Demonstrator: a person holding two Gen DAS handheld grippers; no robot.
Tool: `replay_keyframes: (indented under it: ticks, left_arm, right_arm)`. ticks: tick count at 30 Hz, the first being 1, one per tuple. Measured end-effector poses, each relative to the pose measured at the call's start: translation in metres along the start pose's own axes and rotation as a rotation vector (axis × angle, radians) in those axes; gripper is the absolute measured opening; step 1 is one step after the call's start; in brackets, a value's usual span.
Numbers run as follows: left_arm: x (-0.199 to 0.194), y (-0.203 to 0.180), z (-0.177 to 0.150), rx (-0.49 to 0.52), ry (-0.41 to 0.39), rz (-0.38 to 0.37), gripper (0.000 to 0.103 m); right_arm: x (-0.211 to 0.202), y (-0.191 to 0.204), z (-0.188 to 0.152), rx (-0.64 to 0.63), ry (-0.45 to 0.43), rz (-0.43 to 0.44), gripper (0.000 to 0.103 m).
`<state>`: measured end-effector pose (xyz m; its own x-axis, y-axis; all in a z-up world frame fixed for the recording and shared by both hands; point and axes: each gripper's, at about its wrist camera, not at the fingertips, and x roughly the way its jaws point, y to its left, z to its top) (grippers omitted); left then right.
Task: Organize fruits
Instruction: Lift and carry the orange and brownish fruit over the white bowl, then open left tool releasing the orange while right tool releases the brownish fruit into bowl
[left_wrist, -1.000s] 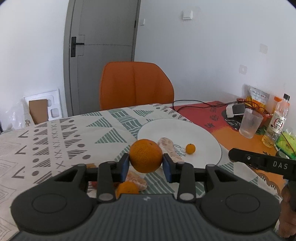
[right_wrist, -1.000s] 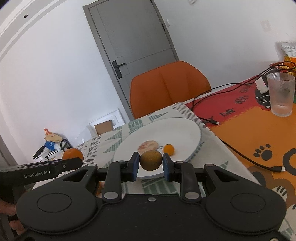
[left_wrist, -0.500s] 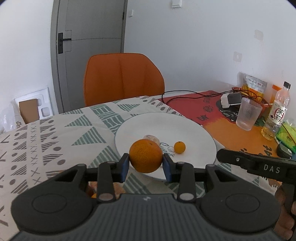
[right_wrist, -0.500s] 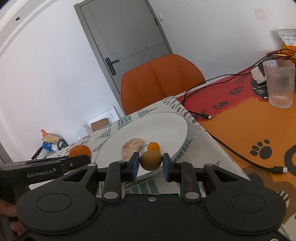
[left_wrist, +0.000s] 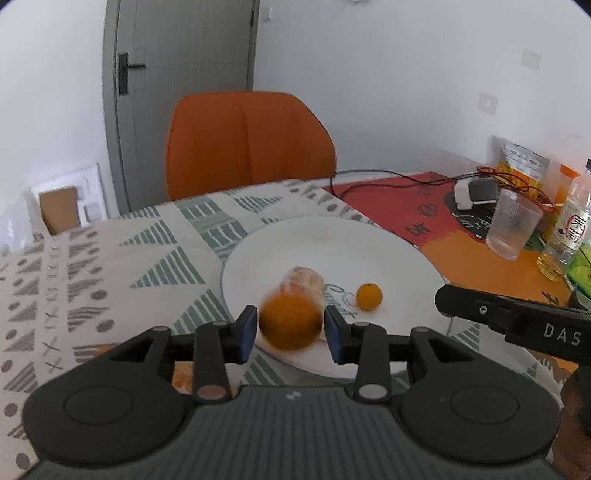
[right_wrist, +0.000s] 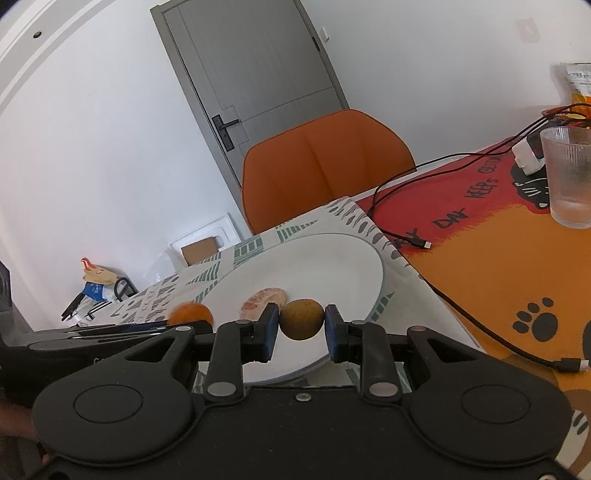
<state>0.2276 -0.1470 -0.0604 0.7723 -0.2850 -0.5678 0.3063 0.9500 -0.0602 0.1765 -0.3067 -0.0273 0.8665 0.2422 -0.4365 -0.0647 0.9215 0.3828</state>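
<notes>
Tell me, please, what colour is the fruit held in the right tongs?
Brownish-yellow, a dull olive-gold: the round fruit clamped in the right tongs shows best in the right wrist view.

My left tongs (left_wrist: 290, 328) clamp a round orange (left_wrist: 289, 322) above the near rim of a white plate (left_wrist: 369, 251). My right tongs (right_wrist: 301, 328) pinch a brownish-yellow fruit (right_wrist: 302, 319). On the plate lie a peeled citrus piece (left_wrist: 303, 278) and a tiny orange fruit (left_wrist: 368, 296).

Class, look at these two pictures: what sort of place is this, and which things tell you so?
Most likely a dining corner in a home: a table under a patterned tablecloth, an orange chair drawn up to it, and a white plate beside a drinking glass.
</notes>
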Motion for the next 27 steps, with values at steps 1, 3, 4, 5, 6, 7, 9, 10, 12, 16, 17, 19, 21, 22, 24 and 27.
replay_keyframes:
  ticks: [1,3,4,5,6,7,9,10,12,16,17,19,21,22,24,27]
  left_arm:
    - [-0.001,-0.001,0.001,0.011,-0.004,0.005,0.038]
    - [-0.003,0.000,0.001,0.012,-0.006,0.006,0.039]
    - [-0.004,0.002,0.002,0.006,-0.004,0.007,0.039]
    - [-0.004,0.003,0.002,0.002,-0.003,0.011,0.039]
    - [-0.005,0.005,0.002,-0.002,-0.002,0.018,0.039]
    - [-0.006,0.007,0.002,-0.007,-0.002,0.025,0.040]
    - [-0.010,0.010,0.001,-0.013,-0.003,0.033,0.041]
    - [-0.012,0.012,0.001,-0.016,-0.004,0.036,0.041]
    - [-0.016,0.015,0.001,-0.021,-0.009,0.043,0.041]
    - [-0.025,0.020,0.002,-0.025,-0.020,0.061,0.048]
    - [-0.027,0.021,0.002,-0.027,-0.025,0.066,0.052]
    - [-0.032,0.023,0.002,-0.031,-0.034,0.075,0.060]
    - [-0.036,0.026,0.002,-0.040,-0.040,0.081,0.064]
    - [-0.038,0.027,0.002,-0.044,-0.042,0.083,0.067]
    - [-0.042,0.029,0.001,-0.047,-0.045,0.086,0.073]
    - [-0.048,0.031,0.000,-0.044,-0.055,0.096,0.082]
  right_arm:
    - [0.001,0.001,0.000,-0.001,0.000,0.002,0.025]
    - [0.003,0.002,0.001,-0.003,0.001,0.005,0.025]
    - [0.004,0.003,0.002,-0.005,0.002,0.006,0.025]
    - [0.005,0.005,0.002,-0.006,0.003,0.007,0.025]
    - [0.005,0.006,0.002,-0.008,0.002,0.008,0.025]
    - [0.006,0.007,0.003,-0.010,0.001,0.010,0.025]
    - [0.006,0.009,0.004,-0.014,-0.002,0.012,0.025]
    - [0.007,0.010,0.005,-0.016,-0.004,0.013,0.025]
    - [0.007,0.012,0.006,-0.017,-0.007,0.012,0.025]
    - [0.009,0.012,0.009,-0.006,-0.015,0.017,0.031]
    - [0.009,0.012,0.009,-0.008,-0.013,0.012,0.031]
    - [0.006,0.014,0.009,-0.013,-0.011,0.013,0.032]
    - [0.003,0.014,0.008,-0.008,-0.010,0.015,0.032]
    - [0.001,0.015,0.008,-0.006,-0.008,0.016,0.032]
    - [-0.002,0.016,0.006,-0.006,-0.004,0.015,0.033]
    - [-0.005,0.019,0.004,-0.009,0.005,0.015,0.034]
